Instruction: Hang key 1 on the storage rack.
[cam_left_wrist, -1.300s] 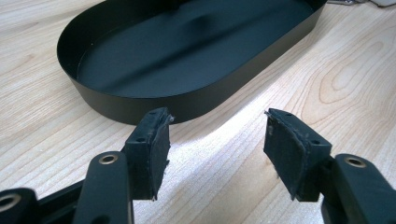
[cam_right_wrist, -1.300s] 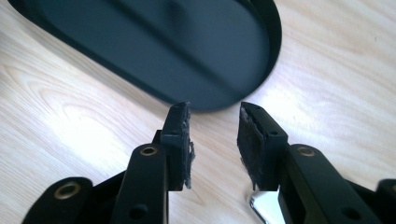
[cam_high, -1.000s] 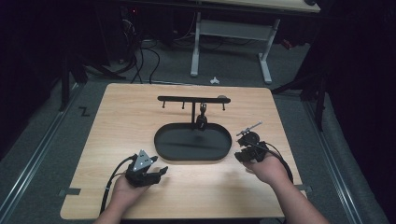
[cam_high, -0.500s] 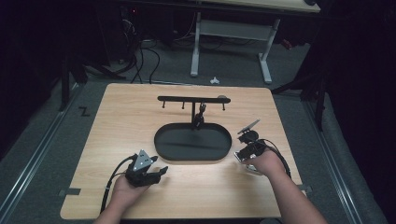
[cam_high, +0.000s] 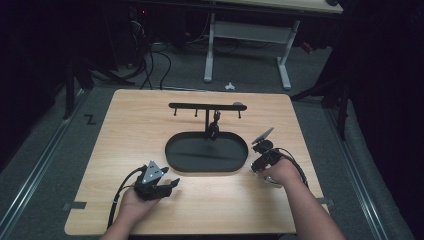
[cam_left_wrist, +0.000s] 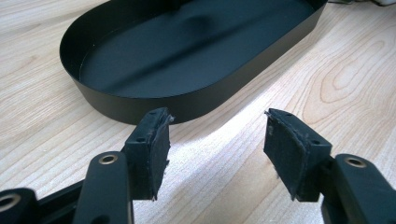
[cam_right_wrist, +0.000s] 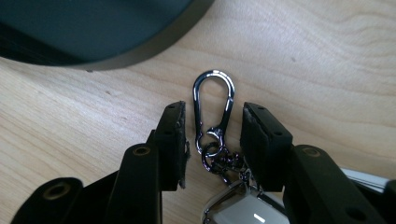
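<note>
The right tongs (cam_high: 263, 156) have come down and back toward the person since a second ago, from beside the tray's (cam_high: 175, 162) right end to the bare counter (cam_high: 125, 130) just off its near right corner; their jaws have just been opening and now stand narrowly apart, pads clear of the metal. Between them, in the right gripper view, a keychain (cam_right_wrist: 214, 109) lies flat on the wood: a shiny clip with its loop pointing away, a short chain behind it, touching neither pad as far as I can see. The left tongs (cam_high: 167, 184) have not shifted, resting on the counter near the tray's near left side, jaws wide with nothing between them. The rack (cam_high: 207, 106) behind the tray looks unchanged, with something small and dark hanging at its post; I cannot make out what. I can read no brand or writing anywhere; a dark mark like a Z sits on the floor left of the counter. The keychain's rear end is cut off at the bottom edge of the right gripper view, where a rounded silver piece (cam_right_wrist: 243, 207) shows partly behind the jaws.
</note>
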